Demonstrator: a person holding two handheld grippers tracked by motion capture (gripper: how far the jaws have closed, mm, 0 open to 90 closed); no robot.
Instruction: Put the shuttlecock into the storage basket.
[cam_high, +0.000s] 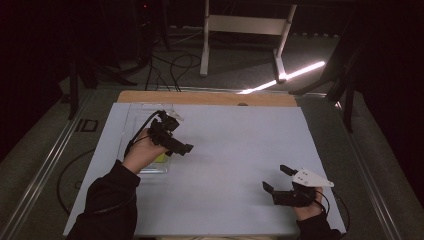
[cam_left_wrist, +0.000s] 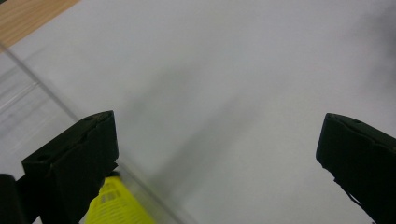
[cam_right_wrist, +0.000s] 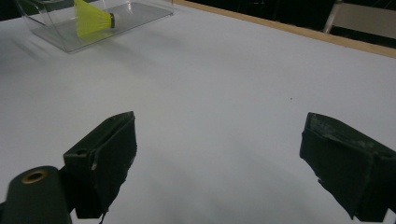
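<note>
Both tools spread, empty: left tool (cam_high: 172, 142) just beside yellow shuttlecock (cam_right_wrist: 93, 22) in clear tray (cam_high: 131, 120); right tool (cam_high: 276, 181) idle. Nothing moved yet, apparently.

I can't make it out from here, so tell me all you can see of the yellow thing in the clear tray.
The yellow thing looks like a shuttlecock: a bright yellow flared skirt tapering to a small dark-banded tip. It lies on its side inside the clear tray at the table's left. In the left gripper view its printed yellow skirt shows just below the left gripper, whose open jaws hold nothing.
</note>
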